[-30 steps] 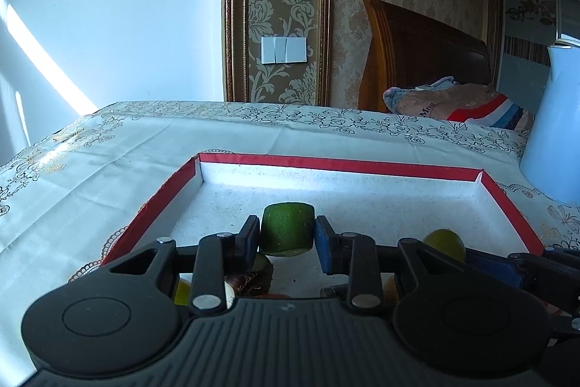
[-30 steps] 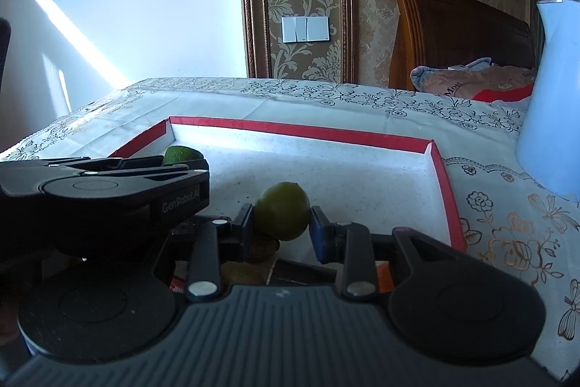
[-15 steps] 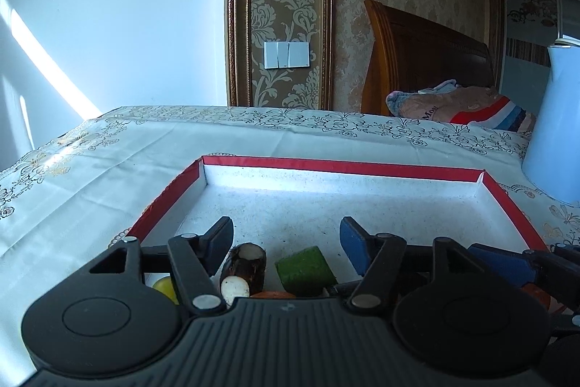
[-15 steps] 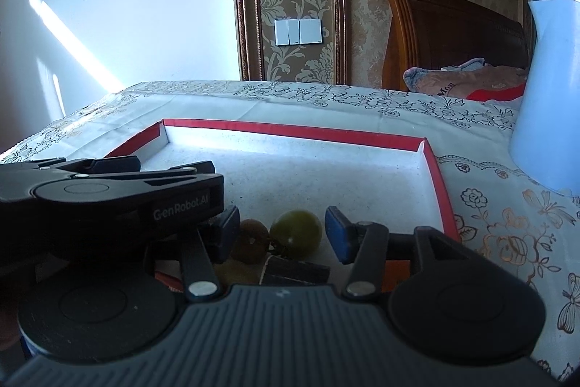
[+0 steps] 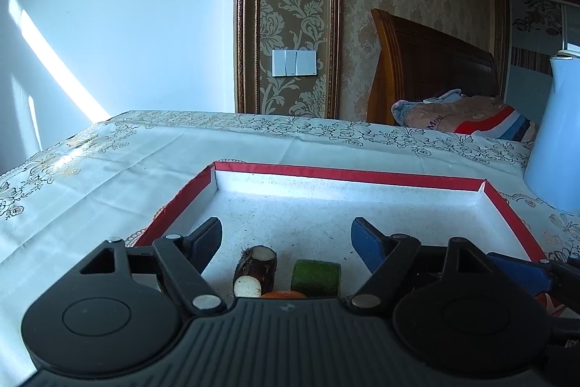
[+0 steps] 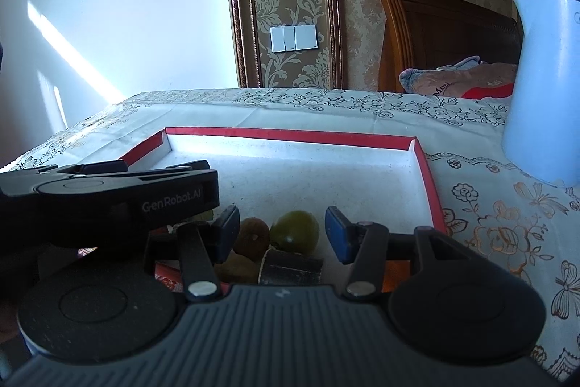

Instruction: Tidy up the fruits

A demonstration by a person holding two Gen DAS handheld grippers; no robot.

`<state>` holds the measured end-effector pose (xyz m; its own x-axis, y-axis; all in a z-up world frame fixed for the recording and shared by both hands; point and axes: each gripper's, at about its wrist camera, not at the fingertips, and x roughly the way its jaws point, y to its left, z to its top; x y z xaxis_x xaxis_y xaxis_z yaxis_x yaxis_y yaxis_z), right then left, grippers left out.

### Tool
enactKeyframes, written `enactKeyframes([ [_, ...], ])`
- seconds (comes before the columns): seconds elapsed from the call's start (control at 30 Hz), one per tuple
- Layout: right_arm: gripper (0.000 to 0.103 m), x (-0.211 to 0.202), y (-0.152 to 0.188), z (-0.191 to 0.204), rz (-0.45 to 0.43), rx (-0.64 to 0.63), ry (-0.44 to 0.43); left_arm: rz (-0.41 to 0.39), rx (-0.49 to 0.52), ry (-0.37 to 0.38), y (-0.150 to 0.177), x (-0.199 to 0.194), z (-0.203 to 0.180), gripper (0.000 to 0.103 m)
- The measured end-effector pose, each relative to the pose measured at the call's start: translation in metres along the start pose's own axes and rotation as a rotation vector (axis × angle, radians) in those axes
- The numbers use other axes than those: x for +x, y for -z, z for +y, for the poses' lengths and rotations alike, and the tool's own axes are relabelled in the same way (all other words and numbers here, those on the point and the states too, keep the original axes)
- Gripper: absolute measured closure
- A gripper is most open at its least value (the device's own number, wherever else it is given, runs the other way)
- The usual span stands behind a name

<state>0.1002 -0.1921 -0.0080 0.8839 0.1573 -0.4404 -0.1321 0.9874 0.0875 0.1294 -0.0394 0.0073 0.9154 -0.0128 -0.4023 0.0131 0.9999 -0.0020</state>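
A red-rimmed tray [image 5: 348, 173] with a white floor lies on the table. My left gripper [image 5: 286, 238] is open and empty above its near end. Below it lie a green cut piece [image 5: 316, 277], a dark sugarcane piece with white ends [image 5: 255, 269] and an orange fruit edge [image 5: 282, 294]. My right gripper [image 6: 282, 231] is open and empty over the tray [image 6: 290, 134]. Between its fingers lie a round green fruit [image 6: 295, 231], a brown kiwi [image 6: 251, 236] and a dark cut piece [image 6: 291, 265]. The left gripper [image 6: 108, 187] shows at the left of the right wrist view.
A pale blue kettle [image 6: 543, 89] stands on the table right of the tray, also in the left wrist view [image 5: 556, 140]. A floral tablecloth [image 5: 108, 162] covers the table. A wooden headboard [image 5: 427, 68] and bedding lie beyond.
Both grippers opened. The left one let go of the green cut piece, the right one the round green fruit; both now lie in the tray. Both grippers drew back slightly.
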Motion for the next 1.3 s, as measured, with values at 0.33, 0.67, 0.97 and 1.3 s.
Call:
enactKeyframes([
  [0.33,0.044,-0.022,0.005,-0.002,-0.019,0.019,-0.004,0.01,-0.007,0.015,0.002,-0.018,0.007,0.016],
  [0.67,0.036,-0.044,0.017,0.006,-0.022,0.0,-0.02,0.007,-0.036,-0.017,0.01,-0.041,0.023,0.016],
  [0.97,0.028,-0.057,0.028,0.014,-0.01,-0.001,-0.037,0.002,0.003,-0.006,0.016,-0.06,0.02,0.002],
  [1.3,0.025,-0.064,0.033,0.011,-0.013,0.029,-0.029,0.03,-0.016,0.005,0.018,-0.061,0.021,0.002],
])
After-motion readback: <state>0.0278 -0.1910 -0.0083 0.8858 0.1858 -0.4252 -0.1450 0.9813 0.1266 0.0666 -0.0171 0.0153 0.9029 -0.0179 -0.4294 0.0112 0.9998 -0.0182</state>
